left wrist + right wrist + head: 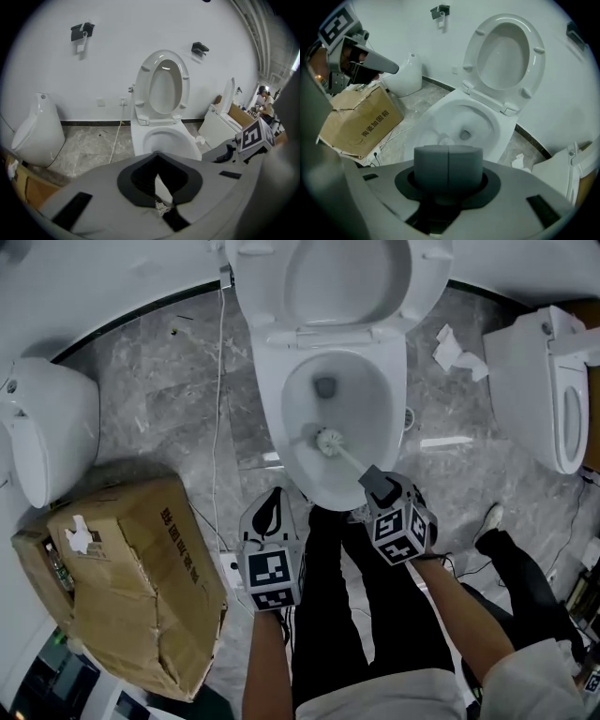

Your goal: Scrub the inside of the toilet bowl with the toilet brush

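Bristle end of the toilet brush low inside the bowl, against the near wall. Handle clenched in the right gripper fingers. Best pressed firmly and swept in circles, wrist rolling. Left gripper fingers closed, empty, alongside.

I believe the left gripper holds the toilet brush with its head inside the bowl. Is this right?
No, the right gripper holds the toilet brush, as the head view shows; the left gripper is empty. Its head is inside the bowl.
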`<control>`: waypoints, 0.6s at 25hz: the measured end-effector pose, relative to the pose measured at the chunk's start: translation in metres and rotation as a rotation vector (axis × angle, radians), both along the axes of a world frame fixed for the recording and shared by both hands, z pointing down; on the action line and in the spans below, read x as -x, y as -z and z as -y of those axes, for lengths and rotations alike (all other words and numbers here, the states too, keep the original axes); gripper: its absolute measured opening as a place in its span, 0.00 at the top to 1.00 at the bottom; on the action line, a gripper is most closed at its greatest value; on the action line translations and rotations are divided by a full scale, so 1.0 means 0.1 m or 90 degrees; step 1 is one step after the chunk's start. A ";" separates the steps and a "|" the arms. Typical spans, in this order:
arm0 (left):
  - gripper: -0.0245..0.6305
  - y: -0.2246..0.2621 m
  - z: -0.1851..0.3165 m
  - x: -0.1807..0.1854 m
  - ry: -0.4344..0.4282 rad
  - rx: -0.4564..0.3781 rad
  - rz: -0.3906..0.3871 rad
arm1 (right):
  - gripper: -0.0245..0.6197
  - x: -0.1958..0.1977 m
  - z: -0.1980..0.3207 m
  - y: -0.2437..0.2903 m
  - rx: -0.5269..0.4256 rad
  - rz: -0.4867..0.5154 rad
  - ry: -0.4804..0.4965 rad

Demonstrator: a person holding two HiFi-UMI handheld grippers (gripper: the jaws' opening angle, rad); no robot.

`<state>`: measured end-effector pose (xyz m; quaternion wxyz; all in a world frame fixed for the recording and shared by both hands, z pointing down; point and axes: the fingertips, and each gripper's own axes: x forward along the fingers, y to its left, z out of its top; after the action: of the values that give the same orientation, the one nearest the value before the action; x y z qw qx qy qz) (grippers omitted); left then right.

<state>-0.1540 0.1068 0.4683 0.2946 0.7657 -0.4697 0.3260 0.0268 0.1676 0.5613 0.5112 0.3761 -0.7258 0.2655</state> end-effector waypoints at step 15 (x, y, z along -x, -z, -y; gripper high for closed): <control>0.93 -0.03 0.12 0.00 -0.004 0.003 -0.012 | 0.69 0.21 0.19 -0.03 -0.003 0.012 0.021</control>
<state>-0.1541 0.0951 0.4717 0.3000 0.7693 -0.4637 0.3211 0.0060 0.1483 0.5640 0.5078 0.3631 -0.7371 0.2587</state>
